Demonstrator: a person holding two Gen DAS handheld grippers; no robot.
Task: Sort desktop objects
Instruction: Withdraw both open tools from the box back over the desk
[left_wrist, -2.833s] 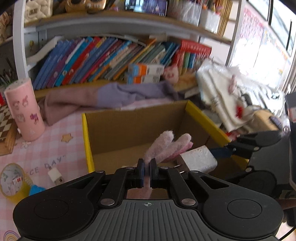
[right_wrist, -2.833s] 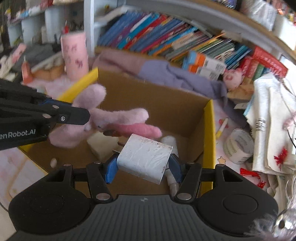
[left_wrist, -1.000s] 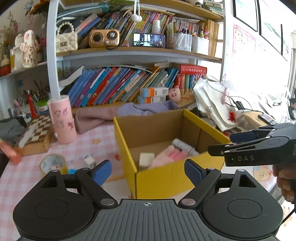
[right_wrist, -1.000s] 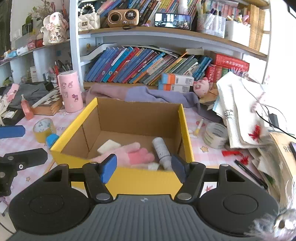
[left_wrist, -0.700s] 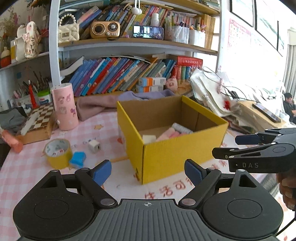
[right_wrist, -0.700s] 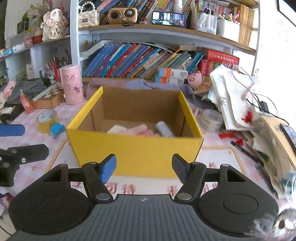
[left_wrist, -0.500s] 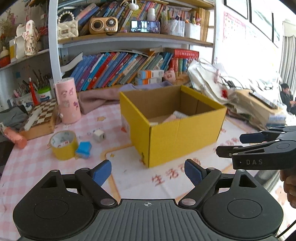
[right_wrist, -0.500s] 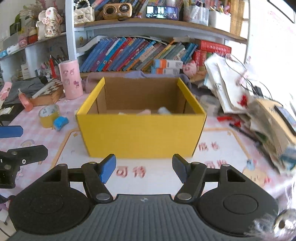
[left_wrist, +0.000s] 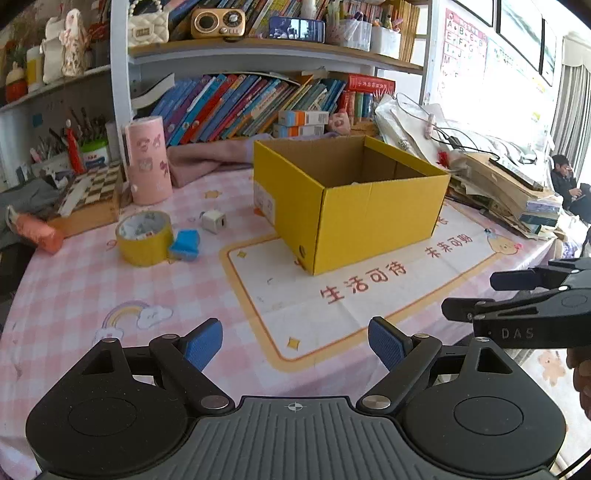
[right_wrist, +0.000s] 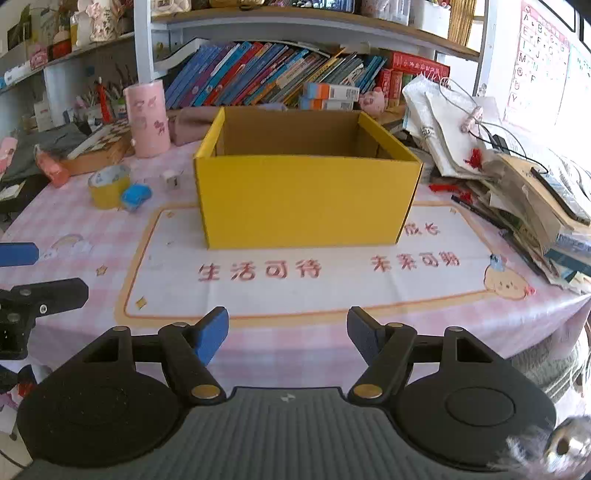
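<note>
A yellow cardboard box (left_wrist: 373, 218) (right_wrist: 306, 199) stands open on the pink checked tablecloth; its contents are hidden behind its walls. Left of it lie a yellow tape roll (left_wrist: 144, 238) (right_wrist: 109, 185), a blue block (left_wrist: 184, 244) (right_wrist: 136, 195) and a small white cube (left_wrist: 213, 220) (right_wrist: 170, 180). My left gripper (left_wrist: 295, 341) is open and empty, near the table's front edge. My right gripper (right_wrist: 287, 332) is open and empty, near the front edge too; it also shows side-on in the left wrist view (left_wrist: 532, 306).
A pink cylinder (left_wrist: 148, 159) and a chessboard box (left_wrist: 92, 192) stand at the back left. A purple cloth (left_wrist: 210, 157) lies behind the box. A stack of papers and bags (right_wrist: 509, 173) fills the right side. Bookshelves (right_wrist: 280, 85) line the back.
Both grippers let go of the pink plush and the white block into the box, opened, and have pulled back and down to the table's front edge.
</note>
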